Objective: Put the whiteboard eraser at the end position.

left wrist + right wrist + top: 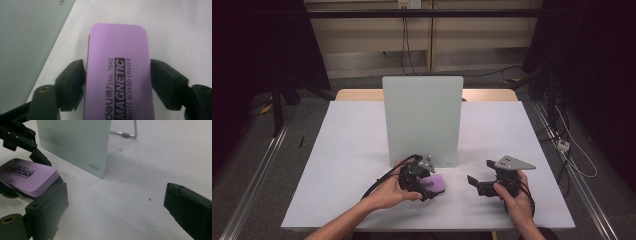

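The purple eraser (117, 75) runs off the left gripper view's bottom edge.

From my remote seat I look down on a white desk (352, 150) with a strip of pale wood (357, 94) showing along its far edge. Grey floor (257, 165) surrounds it, crossed on both sides by metal rails (254, 172) running toward me. The back wall (372, 40) is beige with a dark horizontal bar (422, 13) across it and a socket plate (408, 4) near the top, from which black cables (406, 45) hang. Dark curtains (257, 45) close in left and right. More cables (569, 150) trail along the right floor. The lighting is dim and even.
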Tool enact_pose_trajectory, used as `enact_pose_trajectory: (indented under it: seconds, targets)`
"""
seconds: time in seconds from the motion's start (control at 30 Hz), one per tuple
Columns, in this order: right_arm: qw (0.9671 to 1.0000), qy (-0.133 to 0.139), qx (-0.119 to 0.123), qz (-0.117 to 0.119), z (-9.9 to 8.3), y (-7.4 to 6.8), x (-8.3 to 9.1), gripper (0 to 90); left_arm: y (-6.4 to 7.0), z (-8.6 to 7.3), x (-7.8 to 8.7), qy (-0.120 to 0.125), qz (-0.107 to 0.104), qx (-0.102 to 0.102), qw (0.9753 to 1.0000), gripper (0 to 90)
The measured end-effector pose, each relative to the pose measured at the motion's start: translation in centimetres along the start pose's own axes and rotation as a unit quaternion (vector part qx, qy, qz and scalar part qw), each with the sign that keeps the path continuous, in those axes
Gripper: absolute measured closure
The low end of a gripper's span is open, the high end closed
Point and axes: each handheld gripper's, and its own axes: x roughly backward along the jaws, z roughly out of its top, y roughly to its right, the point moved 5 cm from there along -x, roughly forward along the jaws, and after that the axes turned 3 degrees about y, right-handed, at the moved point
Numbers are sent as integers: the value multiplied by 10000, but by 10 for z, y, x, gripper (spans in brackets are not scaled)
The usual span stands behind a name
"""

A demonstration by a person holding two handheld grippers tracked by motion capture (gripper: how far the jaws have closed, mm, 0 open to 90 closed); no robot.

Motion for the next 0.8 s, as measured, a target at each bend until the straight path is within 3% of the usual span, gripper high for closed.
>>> enact_pose_trajectory:
  seconds: [0.07, 0.1, 0.23, 0.3, 0.47, 0.6, 0.67, 0.7, 0.73, 0.77, 0.8]
  targets:
    - [10000, -1, 0, 3, 0, 0, 0, 58, -1, 1, 3, -52, 186, -14, 9998, 209]
    - [10000, -1, 1, 4, 0, 0, 0, 58, -1, 2, 3, 83, 45, 9, 10000, 188]
    - [10000, 4, 2, 4, 0, 0, 0, 58, -5, 3, 7, 238, 253, 98, 9993, 97]
    - [10000, 6, 7, -2, 0, 0, 0, 58, -7, 4, 10, 391, 372, 186, 9984, 93]
    - [10000, 4, 8, 9, 0, 0, 0, 58, -10, 6, 22, 536, 405, 242, 9974, 70]
    - [10000, 5, -2, 11, 0, 0, -1, 58, -15, 7, 33, 818, 495, 423, 9945, 68]
    - [10000, 7, -8, 8, 0, 0, -1, 58, -17, 6, 40, 896, 646, 442, 9929, 66]
    - [10000, 4, -3, 7, 0, 0, -1, 58, -16, 6, 40, 1027, 457, 446, 9927, 66]
    - [10000, 3, -3, 12, 0, 0, -1, 58, -16, 5, 42, 1056, 401, 425, 9927, 66]
    - [10000, 6, 0, 12, 0, 0, -1, 58, -17, 4, 44, 1072, 446, 428, 9923, 63]
    - [10000, 5, -5, 6, 0, 0, -1, 58, -17, 3, 48, 985, 644, 409, 9922, 62]
